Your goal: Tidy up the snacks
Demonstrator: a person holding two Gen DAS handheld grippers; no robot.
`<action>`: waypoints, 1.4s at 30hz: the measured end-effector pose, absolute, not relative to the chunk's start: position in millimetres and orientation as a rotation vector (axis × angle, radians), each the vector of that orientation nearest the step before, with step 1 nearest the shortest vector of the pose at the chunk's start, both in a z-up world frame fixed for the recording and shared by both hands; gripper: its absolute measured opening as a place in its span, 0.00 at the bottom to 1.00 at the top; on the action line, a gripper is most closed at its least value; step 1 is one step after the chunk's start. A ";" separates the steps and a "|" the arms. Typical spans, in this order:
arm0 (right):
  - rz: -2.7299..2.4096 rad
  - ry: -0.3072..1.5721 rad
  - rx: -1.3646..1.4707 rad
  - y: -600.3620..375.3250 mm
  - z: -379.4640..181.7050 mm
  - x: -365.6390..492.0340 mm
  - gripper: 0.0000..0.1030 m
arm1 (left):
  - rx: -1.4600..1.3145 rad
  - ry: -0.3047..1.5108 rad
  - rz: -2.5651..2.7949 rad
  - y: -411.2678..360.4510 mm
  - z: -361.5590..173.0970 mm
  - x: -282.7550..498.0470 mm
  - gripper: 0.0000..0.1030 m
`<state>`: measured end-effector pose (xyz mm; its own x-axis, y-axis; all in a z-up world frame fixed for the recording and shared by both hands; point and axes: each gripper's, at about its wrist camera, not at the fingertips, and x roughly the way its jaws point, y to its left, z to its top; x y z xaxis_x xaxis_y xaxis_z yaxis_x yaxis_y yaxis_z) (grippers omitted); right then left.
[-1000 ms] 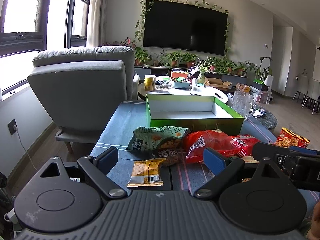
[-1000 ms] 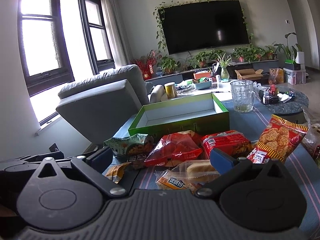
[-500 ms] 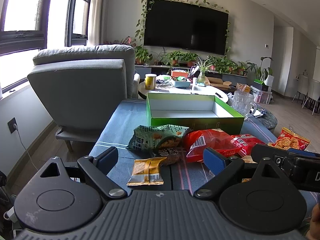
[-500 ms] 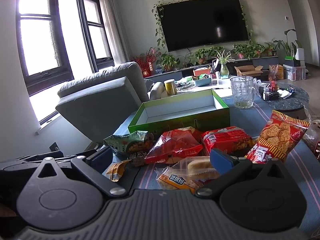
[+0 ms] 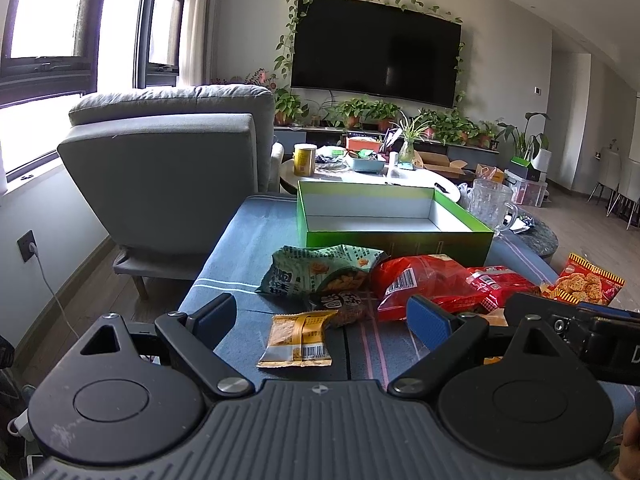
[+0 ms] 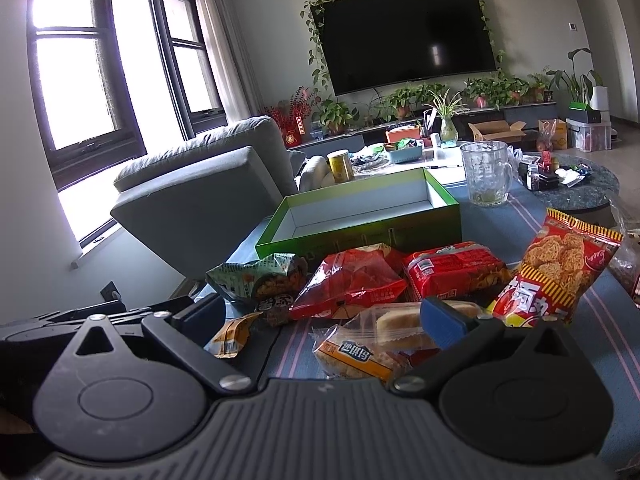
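Meanwhile, both tools hung above the near edge of the blue striped cloth [image 5: 240, 248]. The left gripper [image 5: 322, 320] was spread wide and gripped nothing; a small orange packet [image 5: 298, 340] lay between its fingers. The right gripper [image 6: 320, 314] was likewise released, with a clear-wrapped cake pack [image 6: 360, 350] lying between its fingers. At twelve o'clock from the snacks sat the green box [image 6: 360, 236], holding none of them. Just before it lay the green bag [image 5: 320, 272], red bag [image 6: 348, 284] and red biscuit pack [image 6: 452, 270]. At two o'clock in the right wrist view, a red-yellow cracker bag [image 6: 556, 264] lay, with a glass mug [image 6: 486, 174] at one o'clock.
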<state>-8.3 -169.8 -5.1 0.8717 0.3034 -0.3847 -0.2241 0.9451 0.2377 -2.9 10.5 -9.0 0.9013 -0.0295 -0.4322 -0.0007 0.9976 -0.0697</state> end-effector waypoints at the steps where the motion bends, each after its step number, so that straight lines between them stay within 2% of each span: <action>1: 0.277 0.432 0.189 -169.6 -5.3 -8.4 0.75 | -0.069 0.449 -0.014 10.6 -9.1 -2.2 0.89; 33: 0.336 0.441 0.248 -180.0 -1.1 15.6 0.75 | -0.058 0.449 0.046 30.3 -8.7 22.3 0.89; 42: 0.450 0.423 0.086 -145.8 7.7 59.8 0.75 | 0.001 0.478 -0.001 31.6 -23.3 62.4 0.88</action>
<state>59.8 -145.8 7.7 0.8156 0.4388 -0.3771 -0.4036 0.8985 0.1726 62.4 31.6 -23.3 0.8881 -0.0012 -0.4597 0.0015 1.0000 0.0002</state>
